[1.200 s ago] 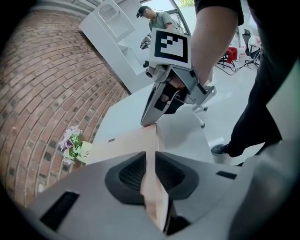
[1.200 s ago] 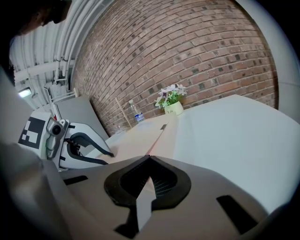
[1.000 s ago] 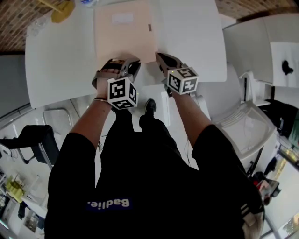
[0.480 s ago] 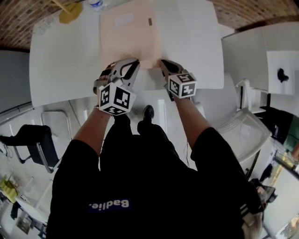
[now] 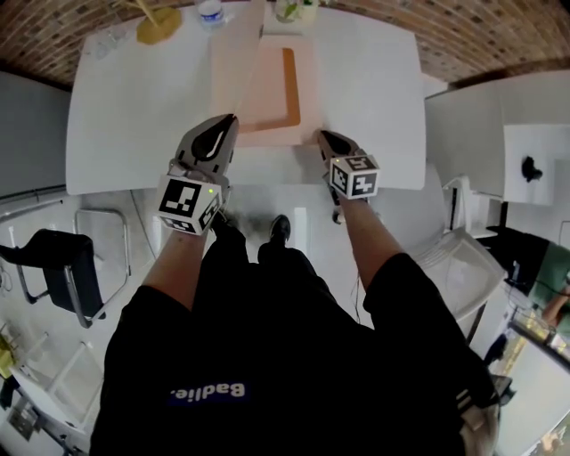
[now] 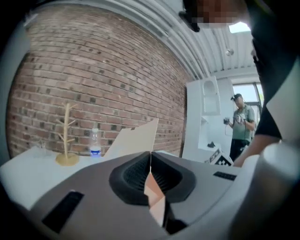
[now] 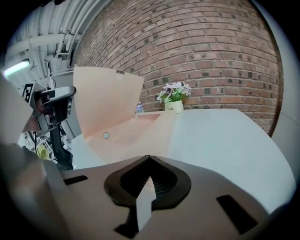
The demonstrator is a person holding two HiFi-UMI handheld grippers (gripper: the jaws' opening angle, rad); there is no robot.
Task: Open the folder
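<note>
Now, step: opening the cover, roughly half done; it stands about upright, not yet laid over.
Folder: peach folder (image 5: 267, 102) at mid-table, its near edge close to the table's (image 5: 125, 116) near edge and running toward the far edge.
Cover: the cover (image 5: 235, 62) is raised along the folder's left side; the inside shows an orange band (image 5: 290, 85).
Left gripper: the left gripper (image 5: 227, 123) is clamped on the cover's free edge, with peach sheet visible between the pads. Its jaws have just been closing tighter on it.
Right gripper: the right gripper (image 5: 323, 135) sits at the folder's near right corner with its jaws together. A pale sliver shows in the seam; can't tell whether that is the back sheet.
How to do it well: probably swing the cover in an arc about the left-side fold, toward the table's left edge, without tugging it straight up. Keep the pinch near the edge so the sheet doesn't buckle. The right gripper should hold the base still so the folder doesn't slide.
Watch: a bottle (image 5: 210, 12) and a wooden stand (image 5: 158, 25) sit at the far left corner; the cover should land short of them.
Vs earlier: the folder lay shut and flat, with both grippers at its near edge. The left has since risen and rolled, taking the cover up. The right gripper is at the same corner.
</note>
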